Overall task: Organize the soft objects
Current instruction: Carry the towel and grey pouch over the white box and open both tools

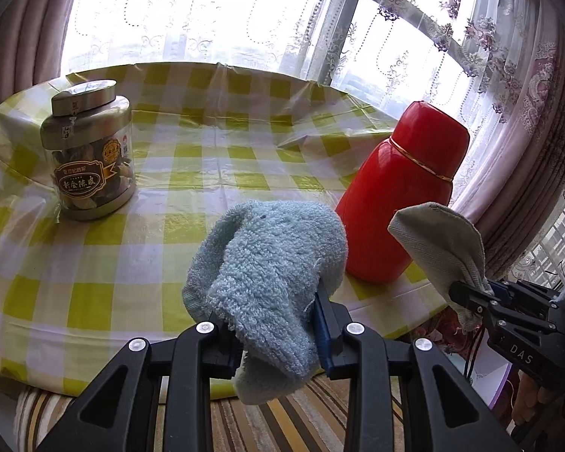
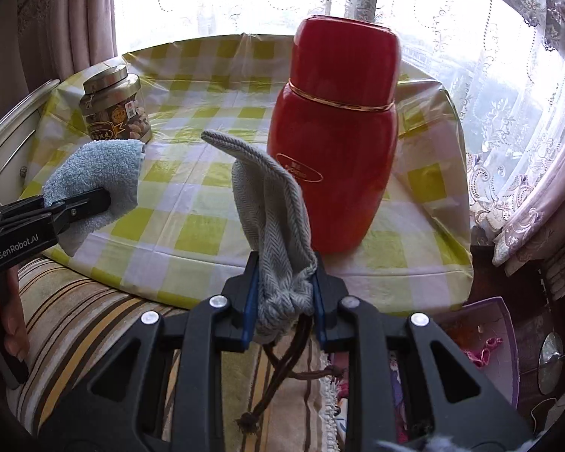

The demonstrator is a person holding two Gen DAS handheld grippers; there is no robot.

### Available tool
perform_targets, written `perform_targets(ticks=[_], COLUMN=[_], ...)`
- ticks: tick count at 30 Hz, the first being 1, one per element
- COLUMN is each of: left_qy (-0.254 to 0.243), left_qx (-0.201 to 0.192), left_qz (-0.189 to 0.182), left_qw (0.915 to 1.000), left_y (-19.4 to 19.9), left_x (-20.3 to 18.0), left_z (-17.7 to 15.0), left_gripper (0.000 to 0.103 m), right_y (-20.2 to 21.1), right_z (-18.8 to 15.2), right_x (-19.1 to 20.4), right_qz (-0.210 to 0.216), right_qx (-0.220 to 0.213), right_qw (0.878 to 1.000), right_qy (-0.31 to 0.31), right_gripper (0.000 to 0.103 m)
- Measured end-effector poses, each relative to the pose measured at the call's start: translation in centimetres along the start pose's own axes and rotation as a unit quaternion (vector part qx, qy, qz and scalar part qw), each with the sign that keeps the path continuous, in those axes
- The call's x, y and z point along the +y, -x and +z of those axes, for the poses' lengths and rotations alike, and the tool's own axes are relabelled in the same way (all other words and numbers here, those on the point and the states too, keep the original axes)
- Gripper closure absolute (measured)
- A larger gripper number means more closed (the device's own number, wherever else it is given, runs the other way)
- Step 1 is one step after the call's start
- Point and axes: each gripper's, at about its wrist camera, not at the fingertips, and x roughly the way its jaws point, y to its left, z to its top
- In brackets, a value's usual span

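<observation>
Light: bright day, comes in from the window behind the table | Glare: window glass washed out white | Edges: bent and dark — round fisheye look | Focus: mostly sharp — little blur

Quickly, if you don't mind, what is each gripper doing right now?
Left gripper: shut on the blue terry cloth.
Right gripper: shut on the grey drawstring pouch.
</observation>
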Motion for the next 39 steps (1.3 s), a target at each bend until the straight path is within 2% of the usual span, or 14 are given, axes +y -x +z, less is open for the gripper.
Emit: perform_targets(ticks=[12,19,26,31,39], left_qy=[-0.056,-0.087,-0.103,-0.119,-0.129], left_qx=[0.020,0.055,0.096,0.118,0.131], left_qz=[-0.072,-0.119,-0.151,-0.159,-0.158], left_qw=[0.9956,0.9875,0.9784,0.9730,0.9700], left_y=[1.0,0.7,0.3,-0.3,-0.8], left_x=[-8.4,-13.5,-17.5,-20.0,-22.1], left_z=[-1.8,-3.5,-5.4,-6.7,-7.3], left_gripper=[0.071,0.071,0.071,0.071,0.070], right_y=[6.0,8.2,10.1,10.9,11.8], right_z=[-4.9,-8.4,-10.8,-12.7,-14.1], right_x=[-8.1,-12.6,-15.2,-16.5,-18.8], right_qz=[-0.072,-0.109,-0.143,-0.159,-0.168], right_qx=[-0.006,0.007,0.012,0.016,0.010], right_qw=[0.996,0.989,0.982,0.976,0.968], right_qy=[-0.058,-0.099,-0.125,-0.151,-0.189], right_gripper=[0.075,0.075,0.075,0.075,0.073])
